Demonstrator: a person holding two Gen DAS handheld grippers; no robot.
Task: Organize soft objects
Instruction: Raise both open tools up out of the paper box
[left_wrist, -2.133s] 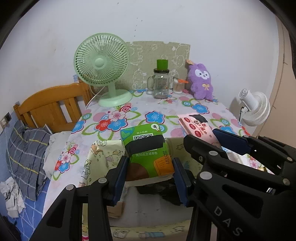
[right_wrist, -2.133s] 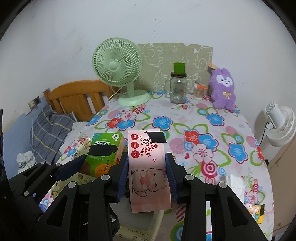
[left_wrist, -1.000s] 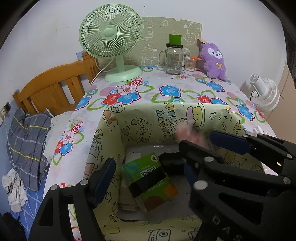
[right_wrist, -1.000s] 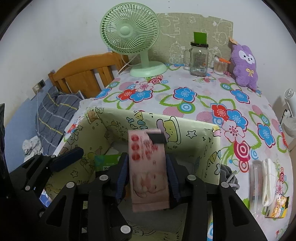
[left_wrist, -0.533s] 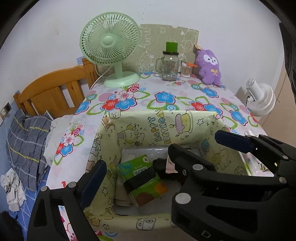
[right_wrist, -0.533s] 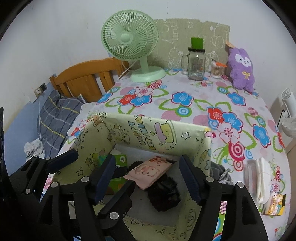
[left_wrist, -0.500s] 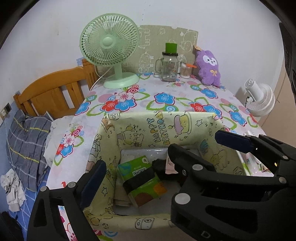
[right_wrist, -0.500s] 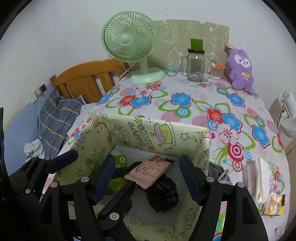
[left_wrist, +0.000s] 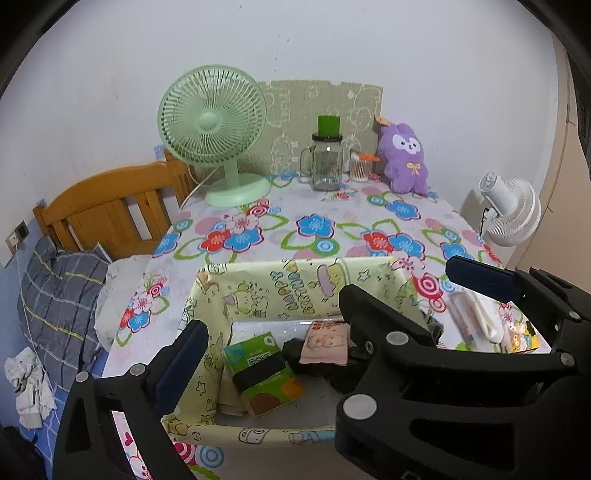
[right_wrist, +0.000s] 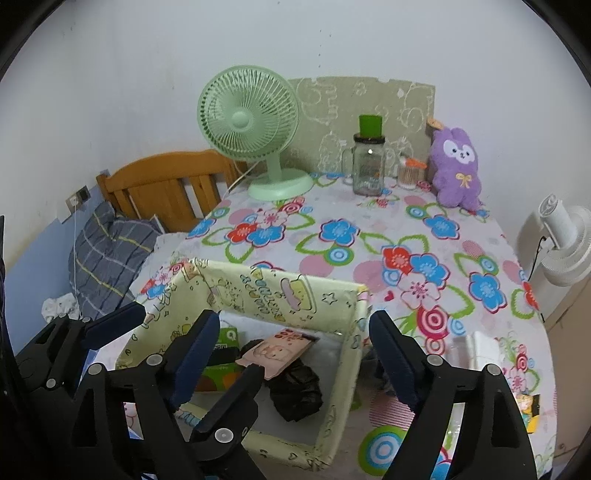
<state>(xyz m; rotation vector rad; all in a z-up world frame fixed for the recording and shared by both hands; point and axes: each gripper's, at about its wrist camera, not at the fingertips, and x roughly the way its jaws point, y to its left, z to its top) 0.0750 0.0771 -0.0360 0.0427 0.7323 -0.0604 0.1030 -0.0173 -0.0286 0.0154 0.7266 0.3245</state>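
Observation:
A yellow cartoon-print fabric box (left_wrist: 273, 284) (right_wrist: 280, 291) stands at the table's near edge. Inside it lie a green tissue pack (left_wrist: 264, 373) (right_wrist: 227, 339), a pink wipes pack (left_wrist: 325, 341) (right_wrist: 279, 350) and a black soft item (right_wrist: 295, 391). My left gripper (left_wrist: 266, 354) is open and empty above the box's near side. My right gripper (right_wrist: 295, 354) is open and empty above the box. The right gripper's body hides the box's right part in the left wrist view. A purple plush rabbit (left_wrist: 406, 158) (right_wrist: 456, 168) sits at the table's back right.
A green desk fan (left_wrist: 218, 136), a glass jar with a green lid (left_wrist: 327, 158) and a cotton-swab pot (left_wrist: 360, 168) stand at the back. White and yellow packets (left_wrist: 487, 321) (right_wrist: 480, 350) lie right of the box. A wooden bed frame (left_wrist: 110, 214) and pillow are at left, a white fan (left_wrist: 511, 214) at right.
Both grippers let go of their packs, which now lie in the box. Both grippers have since lifted and drawn back a little from the box.

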